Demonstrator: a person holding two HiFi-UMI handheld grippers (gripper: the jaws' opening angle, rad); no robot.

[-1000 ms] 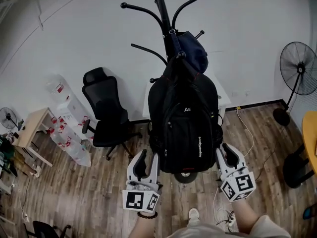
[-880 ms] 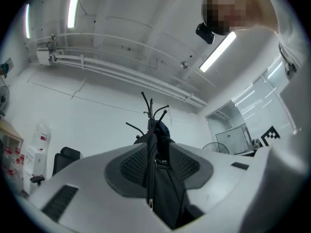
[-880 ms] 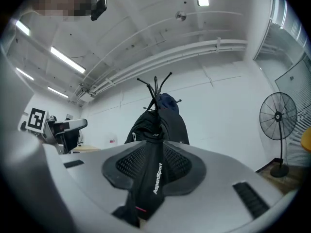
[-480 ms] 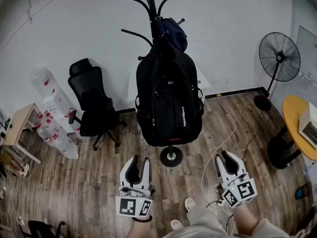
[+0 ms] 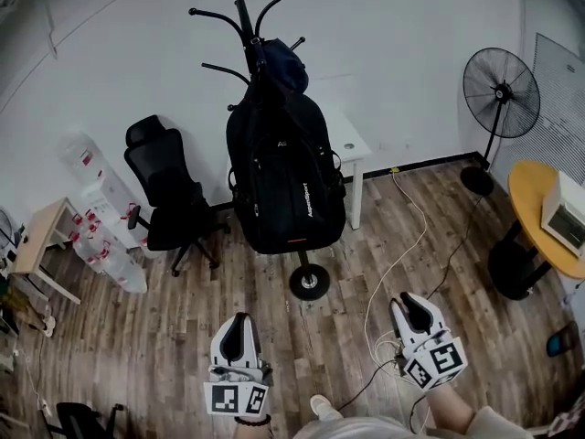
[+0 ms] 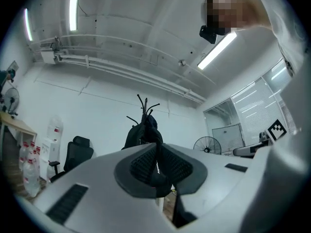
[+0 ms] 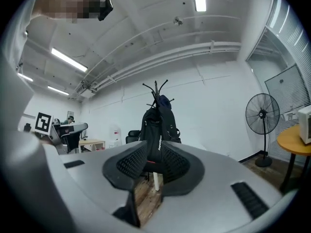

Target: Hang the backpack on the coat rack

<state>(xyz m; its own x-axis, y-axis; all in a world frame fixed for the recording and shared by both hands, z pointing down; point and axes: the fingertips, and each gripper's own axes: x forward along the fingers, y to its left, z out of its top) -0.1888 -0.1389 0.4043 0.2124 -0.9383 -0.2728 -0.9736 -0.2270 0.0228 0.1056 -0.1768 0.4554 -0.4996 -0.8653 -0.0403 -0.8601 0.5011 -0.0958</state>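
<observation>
- Already up: backpack [image 5: 286,176] hung high on the coat rack [image 5: 239,7], clear of the floor, just under a dark blue bag [image 5: 281,62].
- Probably only a check left: confirm the loop sits fully over a hook, not on its tip; too small to tell here.
- Left gripper [image 5: 239,323] well apart from the pack, jaws closing on nothing.
- Right gripper [image 5: 409,302] equally distant, jaws parted, empty.
- Mind the white cable [image 5: 402,245] underfoot.
</observation>
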